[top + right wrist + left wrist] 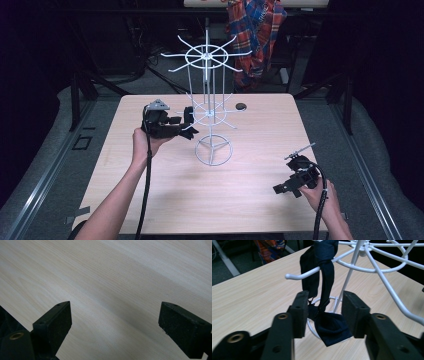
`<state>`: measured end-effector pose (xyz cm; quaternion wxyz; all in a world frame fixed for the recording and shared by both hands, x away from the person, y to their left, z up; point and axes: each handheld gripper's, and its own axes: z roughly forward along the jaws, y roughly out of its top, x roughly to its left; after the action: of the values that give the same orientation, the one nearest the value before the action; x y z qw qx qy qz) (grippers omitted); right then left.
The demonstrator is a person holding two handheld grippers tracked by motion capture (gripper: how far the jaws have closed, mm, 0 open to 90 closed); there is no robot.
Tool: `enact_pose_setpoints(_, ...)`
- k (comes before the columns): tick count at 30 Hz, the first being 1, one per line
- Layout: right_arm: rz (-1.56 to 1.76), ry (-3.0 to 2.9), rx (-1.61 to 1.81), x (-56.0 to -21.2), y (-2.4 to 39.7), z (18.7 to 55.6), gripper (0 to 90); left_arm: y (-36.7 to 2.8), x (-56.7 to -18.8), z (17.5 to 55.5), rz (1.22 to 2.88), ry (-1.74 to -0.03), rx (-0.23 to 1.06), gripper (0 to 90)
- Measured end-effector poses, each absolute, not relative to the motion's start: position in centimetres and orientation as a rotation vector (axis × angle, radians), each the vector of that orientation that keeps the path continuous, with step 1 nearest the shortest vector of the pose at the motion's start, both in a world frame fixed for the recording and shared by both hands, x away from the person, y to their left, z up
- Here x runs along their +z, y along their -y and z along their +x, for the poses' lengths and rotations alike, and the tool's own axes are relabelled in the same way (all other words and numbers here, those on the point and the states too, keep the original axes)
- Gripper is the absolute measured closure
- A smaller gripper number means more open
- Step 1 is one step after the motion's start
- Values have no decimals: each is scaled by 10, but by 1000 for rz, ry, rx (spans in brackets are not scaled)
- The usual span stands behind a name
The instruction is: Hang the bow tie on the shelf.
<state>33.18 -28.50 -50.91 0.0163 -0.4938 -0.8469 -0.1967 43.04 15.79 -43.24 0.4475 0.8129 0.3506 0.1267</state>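
A white wire rack (214, 150) with two tiers of hooks stands on the middle of the wooden table (225, 200). A dark navy cloth piece (329, 327), shaped like a bow tie on a strap, hangs over a lower hook (297, 277) of the rack (362, 270). My left gripper (184, 122) is held level at the rack's left side. In the left gripper view the left gripper (325, 298) is open, its jaws on either side of the hanging cloth, the left jaw touching it. My right gripper (286, 189) hovers open over bare wood at the table's near right (115, 307).
A small dark round object (241, 106) lies on the table behind the rack. A plaid shirt (257, 30) hangs beyond the far edge. Rack hooks stick out on all sides at two heights. Dark floor surrounds the table.
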Motion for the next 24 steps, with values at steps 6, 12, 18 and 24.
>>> enact_pose_setpoints(6, -1566, 2618, -641, -509, 284, 330, 110, -168, -428, 428, 2025, -908, 305, 377)
enact_pose_setpoints(12, -1549, 2626, -622, -509, 285, 331, 110, -178, -425, 422, 2035, -937, 316, 290)
enact_pose_setpoints(18, -1552, 2613, -623, -508, 286, 331, 110, -187, -423, 413, 2069, -952, 339, 202)
enact_pose_setpoints(24, -1556, 2641, -600, -507, 285, 331, 110, -199, -422, 404, 2097, -996, 347, 153)
